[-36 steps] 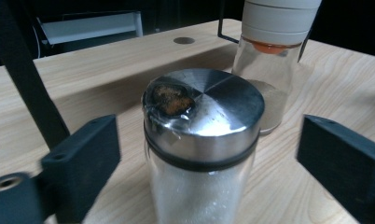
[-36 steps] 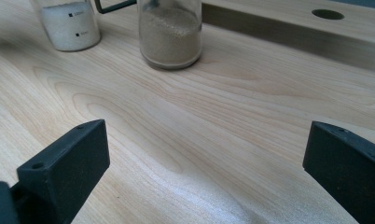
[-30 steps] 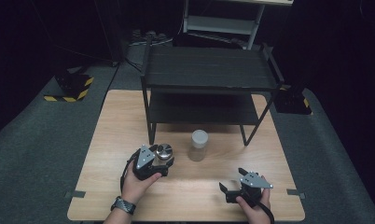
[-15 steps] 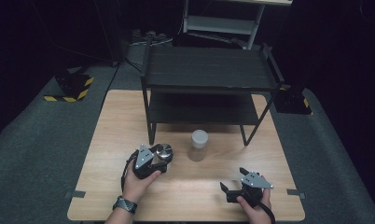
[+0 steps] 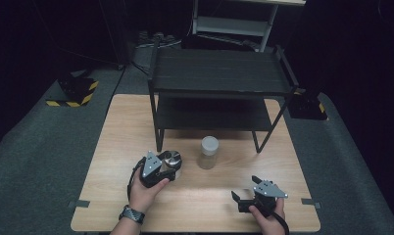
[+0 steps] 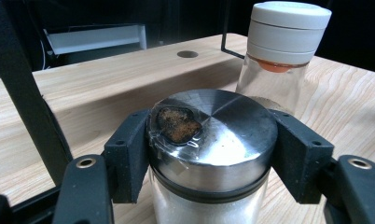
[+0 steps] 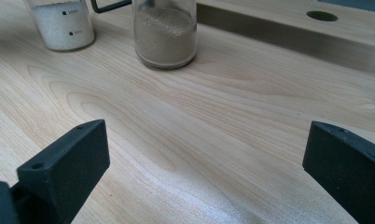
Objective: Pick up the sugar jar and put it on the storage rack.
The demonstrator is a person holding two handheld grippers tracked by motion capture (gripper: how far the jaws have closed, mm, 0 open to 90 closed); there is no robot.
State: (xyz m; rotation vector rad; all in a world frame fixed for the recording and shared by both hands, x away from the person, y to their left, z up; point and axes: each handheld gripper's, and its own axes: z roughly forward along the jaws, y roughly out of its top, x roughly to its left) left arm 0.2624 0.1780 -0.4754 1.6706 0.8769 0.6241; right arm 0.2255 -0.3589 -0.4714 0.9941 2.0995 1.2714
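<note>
Our left gripper (image 6: 209, 154) clamps the steel-lidded glass jar (image 6: 212, 135) of white grains at its lid, on the wooden table (image 5: 116, 147) beside the white-capped jar (image 5: 209, 152). We judge it rigid, slick and breakable. Our right gripper (image 7: 204, 172) gapes wide, empty.

Clear glass jar of white granules (image 7: 62, 23), far ahead-left of the right gripper's black fingers (image 7: 64, 161), is showing small printed volume marks, upper reading roughly "250ml", lower one too blurred.
</note>
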